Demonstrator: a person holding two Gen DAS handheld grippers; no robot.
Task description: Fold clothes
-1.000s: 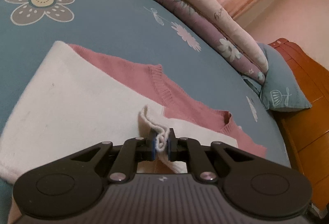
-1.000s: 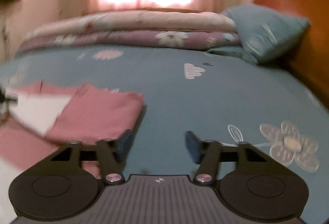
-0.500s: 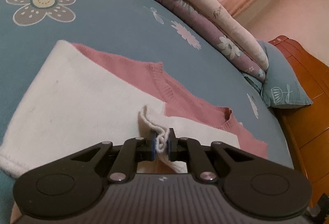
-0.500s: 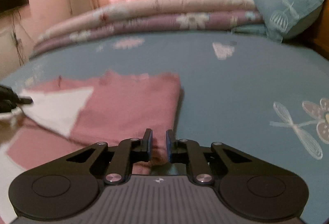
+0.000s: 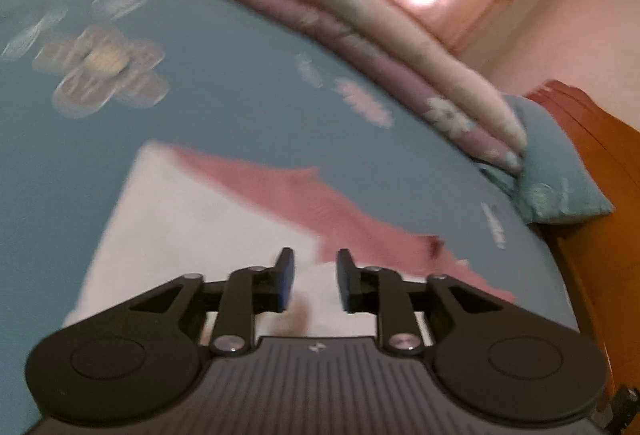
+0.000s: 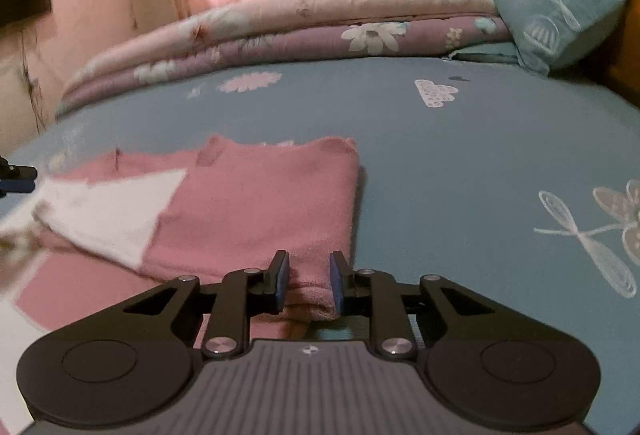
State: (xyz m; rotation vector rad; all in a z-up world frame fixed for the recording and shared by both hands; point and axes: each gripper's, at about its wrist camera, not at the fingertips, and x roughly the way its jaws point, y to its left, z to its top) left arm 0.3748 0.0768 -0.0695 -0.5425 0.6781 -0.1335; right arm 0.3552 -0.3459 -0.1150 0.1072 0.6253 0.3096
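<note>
While straddling the near right corner of the pink-and-white knitted sweater (image 6: 260, 203) folded on the blue flowered bedsheet (image 6: 440, 155), with right gripper (image 6: 308, 283) jaws just eased slightly wider, pinch impossible to tell, and left gripper (image 5: 314, 279) jaws just opened narrowly, empty, above the white panel (image 5: 192, 227), risks dragging that fold askew if lifted half-gripped.

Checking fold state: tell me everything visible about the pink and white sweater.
The sweater is a soft knit, pink with white panels, lying partly folded on the blue flowered bedsheet. One pink layer is folded over, with a white triangular flap beside it. The right gripper straddles the pink corner nearest it. The left gripper, jaws just opened, has nothing between them, above the white part.
</note>
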